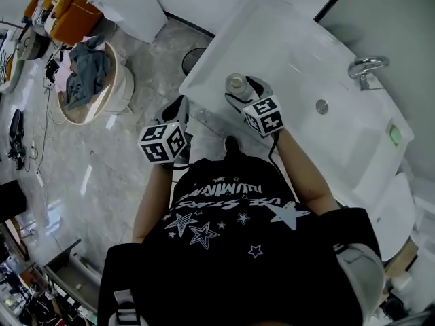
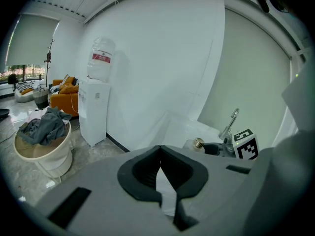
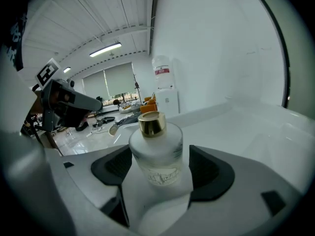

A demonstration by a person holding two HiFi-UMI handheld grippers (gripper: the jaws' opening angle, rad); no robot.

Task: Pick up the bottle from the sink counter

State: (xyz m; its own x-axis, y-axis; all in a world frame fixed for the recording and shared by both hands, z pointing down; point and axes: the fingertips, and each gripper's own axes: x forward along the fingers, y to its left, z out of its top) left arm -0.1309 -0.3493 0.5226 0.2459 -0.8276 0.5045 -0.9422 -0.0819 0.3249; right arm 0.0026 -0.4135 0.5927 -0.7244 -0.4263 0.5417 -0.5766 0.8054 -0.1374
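A frosted bottle (image 1: 236, 83) with a gold cap stands upright near the front left corner of the white sink counter (image 1: 292, 46). In the right gripper view the bottle (image 3: 156, 154) fills the space between the two dark pads, close to the left pad, with a thin gap at the right one. My right gripper (image 1: 243, 91) is open around it. My left gripper (image 1: 181, 109) hangs off the counter's left edge over the floor, its jaws shut with nothing between them. From the left gripper view the bottle (image 2: 198, 143) and the right gripper (image 2: 216, 149) show to the right.
A chrome faucet (image 1: 367, 66) stands at the counter's far right, beside the basin and its drain (image 1: 321, 105). On the floor to the left are a round basket of clothes (image 1: 88, 87), a white water dispenser (image 1: 129, 5) and an orange sofa (image 1: 68, 12).
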